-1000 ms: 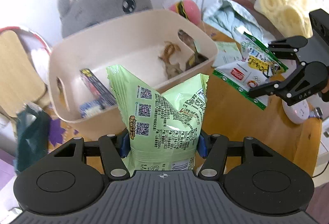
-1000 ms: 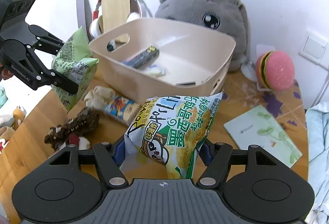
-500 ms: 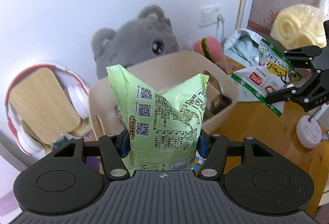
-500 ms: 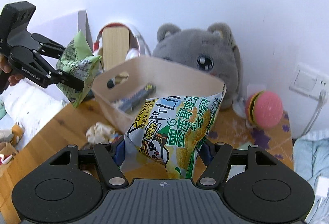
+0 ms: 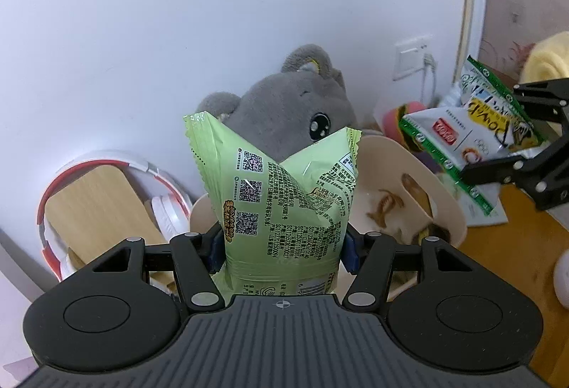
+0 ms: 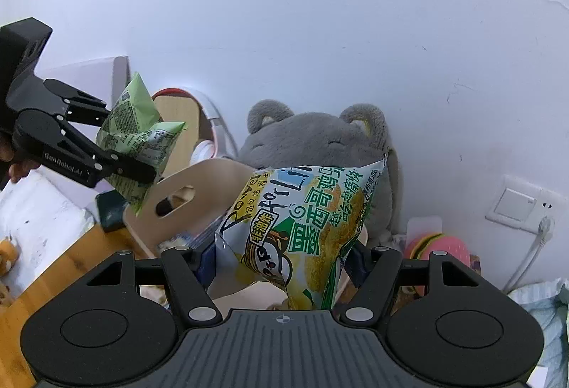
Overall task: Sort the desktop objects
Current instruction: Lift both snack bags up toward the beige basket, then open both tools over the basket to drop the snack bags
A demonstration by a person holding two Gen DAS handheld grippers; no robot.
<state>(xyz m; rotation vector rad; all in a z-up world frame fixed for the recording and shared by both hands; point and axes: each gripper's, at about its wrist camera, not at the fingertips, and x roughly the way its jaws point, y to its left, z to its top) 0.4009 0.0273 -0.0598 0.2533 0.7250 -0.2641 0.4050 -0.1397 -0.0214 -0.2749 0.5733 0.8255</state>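
My left gripper (image 5: 281, 245) is shut on a light green snack bag (image 5: 281, 196), which stands upright between its blue pads. A white and green chip bag (image 6: 306, 221) is clamped in my right gripper (image 6: 281, 260). Both bags hang above the near rim of a beige storage bin (image 5: 448, 210). In the right wrist view the left gripper (image 6: 131, 142) holds its green bag (image 6: 142, 135) over the bin's handle end (image 6: 199, 181). In the left wrist view the right gripper (image 5: 490, 132) carries the chip bag (image 5: 458, 139) at the bin's right. Small items lie inside the bin, mostly hidden.
A grey plush toy (image 5: 291, 110) sits behind the bin against the white wall. Red and white headphones (image 5: 167, 213) and a wooden board (image 5: 92, 203) lean at the left. A burger toy (image 6: 441, 245), a wall socket (image 6: 519, 203) and pale blue cloth (image 6: 544, 302) are at the right.
Both grippers have risen with their bags still held. The bin and the desk have dropped low in both views, and more wall shows.
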